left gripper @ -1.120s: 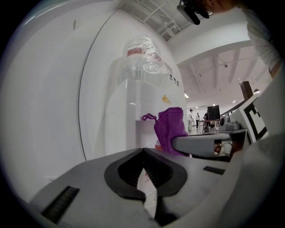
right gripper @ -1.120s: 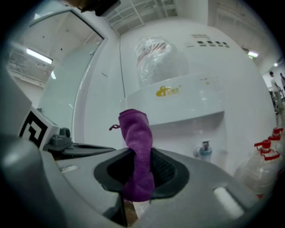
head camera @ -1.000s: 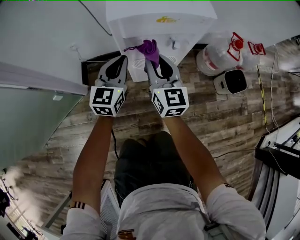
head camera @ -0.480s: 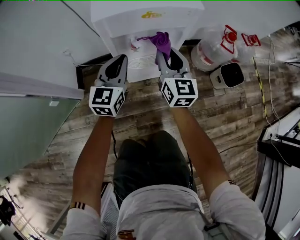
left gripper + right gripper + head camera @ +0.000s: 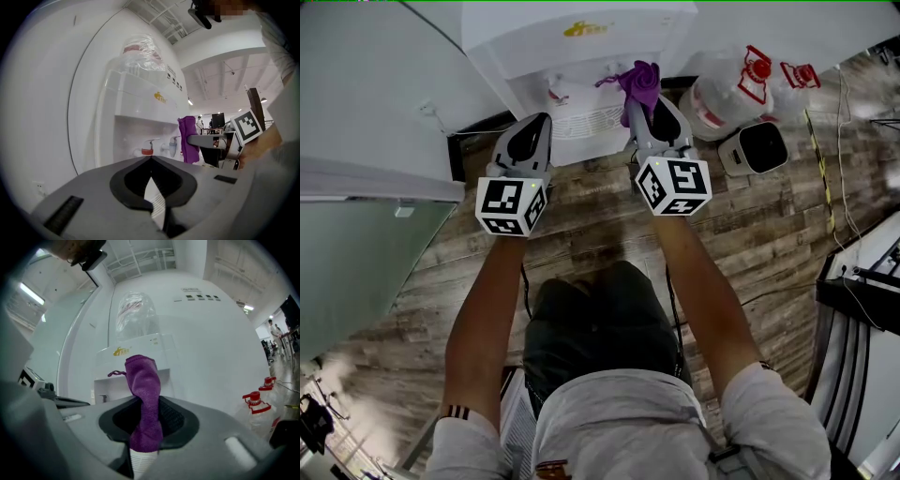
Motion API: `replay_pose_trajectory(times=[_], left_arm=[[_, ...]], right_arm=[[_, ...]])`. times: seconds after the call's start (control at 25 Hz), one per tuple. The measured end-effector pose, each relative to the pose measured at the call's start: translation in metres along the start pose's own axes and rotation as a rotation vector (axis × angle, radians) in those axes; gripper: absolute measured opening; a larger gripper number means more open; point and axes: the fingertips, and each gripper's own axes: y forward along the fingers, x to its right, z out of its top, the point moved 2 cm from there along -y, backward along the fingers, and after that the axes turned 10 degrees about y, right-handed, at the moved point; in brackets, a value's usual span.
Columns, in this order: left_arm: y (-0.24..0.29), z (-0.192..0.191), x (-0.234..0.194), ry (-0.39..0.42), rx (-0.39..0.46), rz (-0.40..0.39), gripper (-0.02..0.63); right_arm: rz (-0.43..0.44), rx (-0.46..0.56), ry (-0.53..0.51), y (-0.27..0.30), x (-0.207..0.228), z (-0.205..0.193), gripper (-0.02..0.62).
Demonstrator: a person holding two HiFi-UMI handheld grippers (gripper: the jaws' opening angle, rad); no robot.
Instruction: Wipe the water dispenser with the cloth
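Observation:
A white water dispenser (image 5: 581,42) stands ahead, with a red tap (image 5: 147,151) and a blue tap (image 5: 172,146) in its recess and a bottle on top (image 5: 140,49). My right gripper (image 5: 649,98) is shut on a purple cloth (image 5: 639,81), which sticks up out of the jaws (image 5: 143,394) at the dispenser's front right corner. My left gripper (image 5: 534,128) is shut with nothing in it, just left of the tap recess and apart from the dispenser.
Two water bottles with red caps (image 5: 741,89) and a small white box (image 5: 754,148) stand on the wood floor right of the dispenser. A white wall (image 5: 375,84) runs along the left. Cables (image 5: 830,169) lie at the right.
The right gripper with the cloth has slid rightward across the dispenser front, from the middle to the right corner. The left gripper has stayed nearly in place.

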Motion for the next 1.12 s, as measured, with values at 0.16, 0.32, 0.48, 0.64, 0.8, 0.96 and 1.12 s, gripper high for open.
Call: replay_pose_trajectory(times=[0.16,0.32,0.48,0.64,0.8,0.96,1.12], left_arm=[[0.005,-0.007,-0.001,0.001,-0.004,0.006,-0.002],[0.009,-0.016,-0.004,0.001,-0.003,0.013,-0.002],[0.01,-0.023,-0.008,0.001,-0.003,0.023,-0.002],[0.009,-0.033,-0.012,-0.002,-0.002,0.035,-0.002],[0.006,-0.046,-0.016,-0.006,-0.004,0.052,-0.002],[0.0,-0.052,-0.021,-0.013,0.013,0.075,-0.002],[-0.01,-0.061,-0.027,-0.009,0.014,0.093,-0.002]], right_arm=[[-0.021,0.001,0.007,0.01,0.019,-0.002,0.1],[-0.042,0.002,-0.008,0.02,0.038,-0.007,0.1],[-0.07,0.014,-0.015,0.022,0.059,-0.006,0.1],[-0.099,0.028,-0.015,0.019,0.079,-0.006,0.1],[-0.115,0.033,-0.018,0.014,0.091,-0.011,0.1],[-0.109,0.043,-0.007,0.0,0.084,-0.018,0.1],[-0.054,0.034,0.01,-0.016,0.052,-0.039,0.1]])
